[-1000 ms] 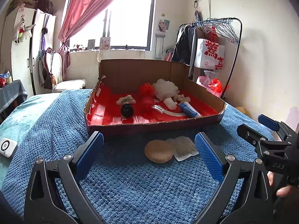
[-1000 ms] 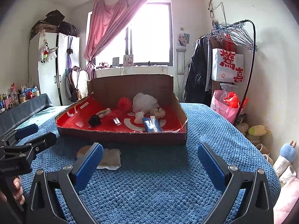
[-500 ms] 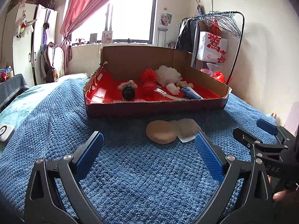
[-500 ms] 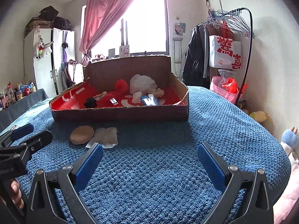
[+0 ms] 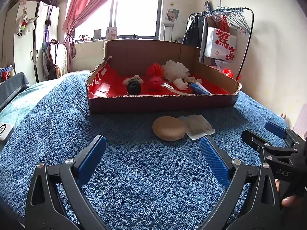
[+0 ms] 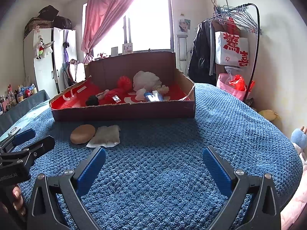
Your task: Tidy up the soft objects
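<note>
Both grippers have dropped lower toward the bed (image 5: 57, 115) since a second ago, so the box (image 5: 163, 103) looms larger. Left gripper (image 5: 153, 153) and right gripper (image 6: 153, 161) hang released, jaws wide, holding nothing. Sponge (image 5: 169, 128) and pouch (image 5: 198, 127) lie touching before the box, probably my next pickups.

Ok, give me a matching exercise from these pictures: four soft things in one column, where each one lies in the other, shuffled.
1. round brown sponge
2. clear packet
3. white mesh pouf
4. black ball

A. box, far side
B. blanket, touching the sponge's right side
C. box, near its front wall
D. blanket, ahead of the left gripper

Pairs: 1-D, 2-B, 3-A, 4-C
</note>
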Action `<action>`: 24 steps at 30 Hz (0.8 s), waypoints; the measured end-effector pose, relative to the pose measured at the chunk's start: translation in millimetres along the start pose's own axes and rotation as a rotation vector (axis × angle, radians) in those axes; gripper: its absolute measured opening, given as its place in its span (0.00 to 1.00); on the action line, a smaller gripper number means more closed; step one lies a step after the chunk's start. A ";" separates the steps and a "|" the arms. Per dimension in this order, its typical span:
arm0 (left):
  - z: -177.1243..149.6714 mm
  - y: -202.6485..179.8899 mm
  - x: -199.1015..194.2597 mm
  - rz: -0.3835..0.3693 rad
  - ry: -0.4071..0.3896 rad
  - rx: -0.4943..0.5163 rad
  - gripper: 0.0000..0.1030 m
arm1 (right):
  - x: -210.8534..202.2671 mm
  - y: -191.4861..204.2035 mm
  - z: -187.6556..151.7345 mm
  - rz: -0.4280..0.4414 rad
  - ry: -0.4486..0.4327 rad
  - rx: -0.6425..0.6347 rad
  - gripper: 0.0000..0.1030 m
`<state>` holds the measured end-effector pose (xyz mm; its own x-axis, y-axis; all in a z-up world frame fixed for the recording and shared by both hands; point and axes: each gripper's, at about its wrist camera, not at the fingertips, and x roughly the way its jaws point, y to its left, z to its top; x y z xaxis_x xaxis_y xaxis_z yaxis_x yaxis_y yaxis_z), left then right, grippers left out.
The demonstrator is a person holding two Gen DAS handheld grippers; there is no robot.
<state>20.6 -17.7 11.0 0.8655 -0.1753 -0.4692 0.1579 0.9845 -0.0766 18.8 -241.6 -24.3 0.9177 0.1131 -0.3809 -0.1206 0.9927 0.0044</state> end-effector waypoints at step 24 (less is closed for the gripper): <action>32.1 11.4 42.3 -0.115 0.210 0.026 0.97 | 37.4 -4.8 41.8 0.174 0.146 0.001 1.00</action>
<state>74.2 -14.1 18.5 0.7236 -0.2781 -0.6317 0.2639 0.9572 -0.1190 69.5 -240.4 0.1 0.8187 0.2756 -0.5038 -0.2720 0.9588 0.0826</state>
